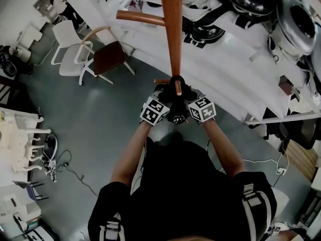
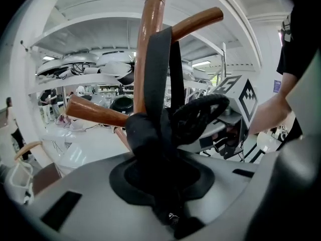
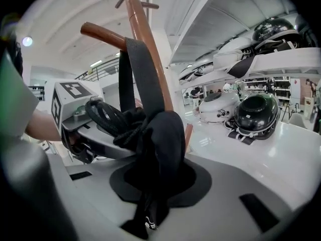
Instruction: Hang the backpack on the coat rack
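Plainly, the hanging is nearly done:

- Coat rack (image 1: 171, 29): its brown wooden pole stands right in front of the person, with 1 peg (image 2: 198, 20) slanting up from it. That upward slant is probably what keeps a loop from sliding off.
- Backpack (image 1: 176, 115): a bunched black mass held up against the pole, between the 2 grippers and below the peg.
- Strap (image 2: 158, 69): flat dark webbing that runs up from the bundle and lies over the peg where it meets the pole, so the weight can settle there.
- Left gripper (image 2: 163, 185) and right gripper (image 3: 153, 185): each is clamped narrowly on black backpack fabric, side by side, likely to share the load.
- Writing: none is readable. The marker cubes (image 1: 201, 108) carry only black-and-white squares, and the print on the helmets (image 3: 258, 112) is too small.
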The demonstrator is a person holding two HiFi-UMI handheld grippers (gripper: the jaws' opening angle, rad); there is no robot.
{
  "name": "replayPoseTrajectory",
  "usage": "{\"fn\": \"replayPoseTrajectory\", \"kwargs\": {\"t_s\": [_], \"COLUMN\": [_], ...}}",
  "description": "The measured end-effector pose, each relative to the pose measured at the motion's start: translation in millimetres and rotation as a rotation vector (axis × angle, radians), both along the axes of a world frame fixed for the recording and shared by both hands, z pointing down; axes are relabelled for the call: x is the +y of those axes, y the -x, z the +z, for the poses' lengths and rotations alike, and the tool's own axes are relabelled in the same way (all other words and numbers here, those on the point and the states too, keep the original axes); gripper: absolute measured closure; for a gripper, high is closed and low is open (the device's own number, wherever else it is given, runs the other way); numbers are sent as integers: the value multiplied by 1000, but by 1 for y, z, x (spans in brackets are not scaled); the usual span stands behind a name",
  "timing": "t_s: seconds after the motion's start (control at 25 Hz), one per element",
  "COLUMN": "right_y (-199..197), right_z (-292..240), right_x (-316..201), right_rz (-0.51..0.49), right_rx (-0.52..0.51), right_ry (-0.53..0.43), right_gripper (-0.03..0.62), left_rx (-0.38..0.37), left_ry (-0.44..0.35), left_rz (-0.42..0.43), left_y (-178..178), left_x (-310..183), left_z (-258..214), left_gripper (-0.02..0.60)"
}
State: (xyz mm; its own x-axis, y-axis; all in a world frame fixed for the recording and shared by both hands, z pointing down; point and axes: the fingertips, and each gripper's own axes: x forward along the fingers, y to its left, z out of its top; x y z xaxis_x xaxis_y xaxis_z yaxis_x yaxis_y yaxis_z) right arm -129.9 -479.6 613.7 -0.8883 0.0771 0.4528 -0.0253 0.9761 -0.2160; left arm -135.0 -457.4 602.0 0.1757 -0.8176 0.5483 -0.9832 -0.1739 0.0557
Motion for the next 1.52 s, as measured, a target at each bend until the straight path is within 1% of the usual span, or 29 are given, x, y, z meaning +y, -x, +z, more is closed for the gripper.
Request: {"fn": "replayPoseTrajectory", "kwargs": {"t_s": [0.2,0.32,0.56,0.72,0.8,0.92,1.0,1.04,1.08,1.12,1.16,1.2,1.28,1.4,1.44,1.52], "right_y": [4,5,1,-7,-11,-21,-31,-37,-44,-51,-58,-65,-76,-87,-89,-92], "right_z": [5,8,11,8,5,-4,-8,-9,-10,-12,-12,-12,-12,-13,-15,-19], "right_x": [-2,-3,-4,-3,-3,0,-1,-1,0,2,3,4,6,10,11,12], "right_rz": [7,7,-8,2,5,-18,-24,-27,-28,-24,-15,-6,8,31,45,72], "right_rx": [-5,-17,-21,-28,-40,-77,-86,-90,-96,-103,-106,-106,-105,-113,-121,-146], "right_ry": [4,4,-7,-44,-58,-76,-78,-77,-77,-78,-80,-81,-74,-65,-68,-83], "right_gripper": [505,487,399,365,350,324,318,328,387,428,448,476,530,574,577,579], "left_rx": [23,37,49,61,67,46,50,55,58,58,60,66,93,117,117,125], "left_ry": [-16,-34,-75,-92,-100,-100,-104,-109,-112,-113,-113,-115,-128,-150,-158,-177], "left_rz": [-16,-36,-80,-96,-89,-71,-75,-78,-81,-81,-78,-72,-56,-43,-45,-65], "left_y": [5,10,15,18,17,17,18,18,18,17,15,14,9,2,0,-2], "left_x": [-1,-1,6,16,23,36,43,46,50,54,58,62,68,73,75,78], "left_z": [4,6,6,2,-1,-3,-5,-6,-7,-8,-8,-8,-9,-14,-16,-20], "left_gripper": [479,460,406,374,374,373,373,373,373,374,375,385,424,474,497,519]}}
